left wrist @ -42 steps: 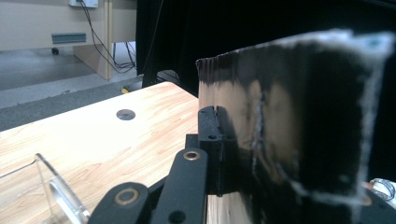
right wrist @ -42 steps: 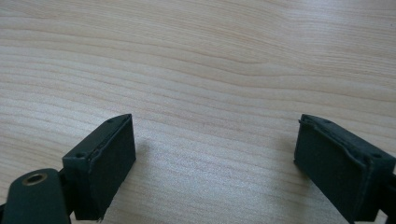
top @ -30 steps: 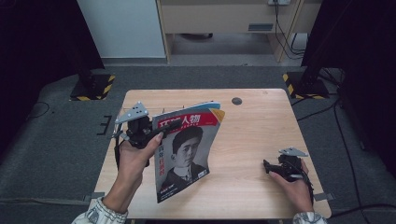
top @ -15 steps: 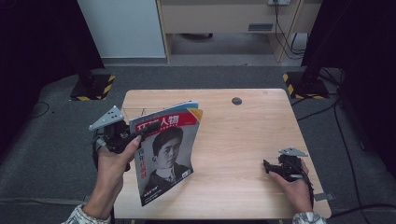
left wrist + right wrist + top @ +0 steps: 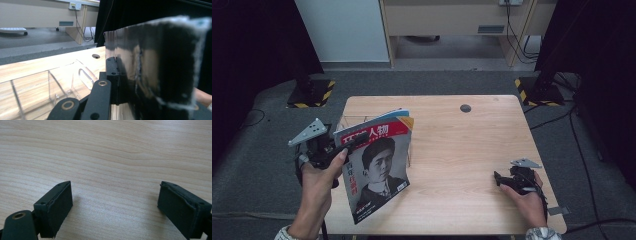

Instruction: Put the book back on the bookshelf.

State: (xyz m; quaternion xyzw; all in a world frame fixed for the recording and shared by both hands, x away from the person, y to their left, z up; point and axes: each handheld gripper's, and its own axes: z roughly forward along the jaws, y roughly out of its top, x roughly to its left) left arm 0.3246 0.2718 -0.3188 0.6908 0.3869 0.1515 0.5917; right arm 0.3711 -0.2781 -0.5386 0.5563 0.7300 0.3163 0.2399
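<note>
You're working on a light wooden bench (image 5: 462,150) with rounded corners, sitting on grey carpet (image 5: 272,165), with black curtains on both sides, a white panel at the back and yellow-black striped stand feet on the floor. There's a small dark round hole (image 5: 465,108) near the far edge of the bench. Your left gripper (image 5: 346,145) is clenched on the glossy magazine with a red title band and a black-and-white portrait cover (image 5: 379,170), grabbing it at its upper left edge; the left gripper view shows the pad pressed flat on the pages (image 5: 150,65). The magazine hangs tilted over the near-left part of the bench, its lower corner poking just past the front edge. Just behind it is a clear acrylic rack with dividers (image 5: 409,150), standing on the bench, and you see it up close in the left gripper view (image 5: 50,85). Your right gripper (image 5: 498,179) rests at the near-right corner, jaws spread wide with nothing but bare wood between them (image 5: 115,202). The whole middle and right side of the bench is open, so loads of room there; the left edge is tight by your hand.
</note>
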